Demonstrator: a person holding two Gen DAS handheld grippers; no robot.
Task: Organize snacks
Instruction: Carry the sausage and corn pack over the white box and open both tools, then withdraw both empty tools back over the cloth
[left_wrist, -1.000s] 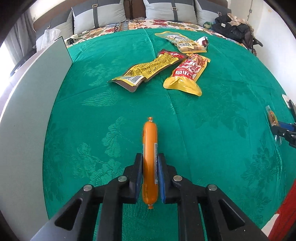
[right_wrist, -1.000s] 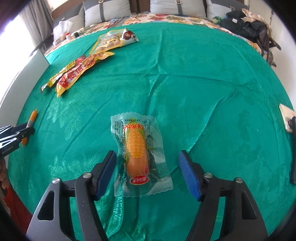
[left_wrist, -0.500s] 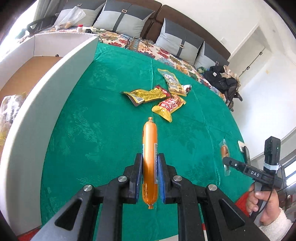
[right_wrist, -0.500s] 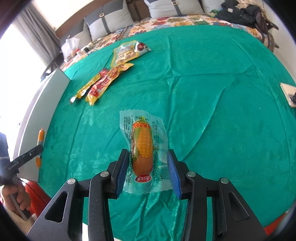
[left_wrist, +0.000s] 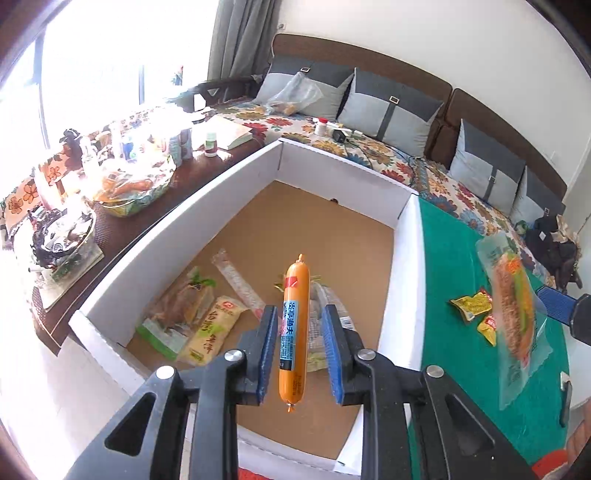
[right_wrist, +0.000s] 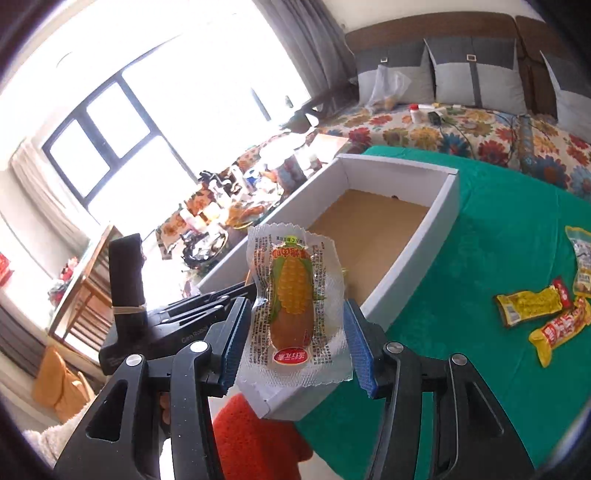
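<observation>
Left gripper (left_wrist: 299, 350) over white box (left_wrist: 406, 258), jaws just opening, gap both sides of orange sausage (left_wrist: 294, 325), box contents visible only in left view, right gripper (right_wrist: 295, 343) jaws just widening, pads beside corn packet (right_wrist: 295, 299), contact unclear.

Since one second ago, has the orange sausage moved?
Yes. The orange sausage went from above the green cloth to over the white box, between opened pads.

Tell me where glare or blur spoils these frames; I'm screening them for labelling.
Left wrist view: window glare washes out the cluttered side table; the sausage stays sharp. Right wrist view: the window is blown out; the corn snack packet reads clearly.
</observation>
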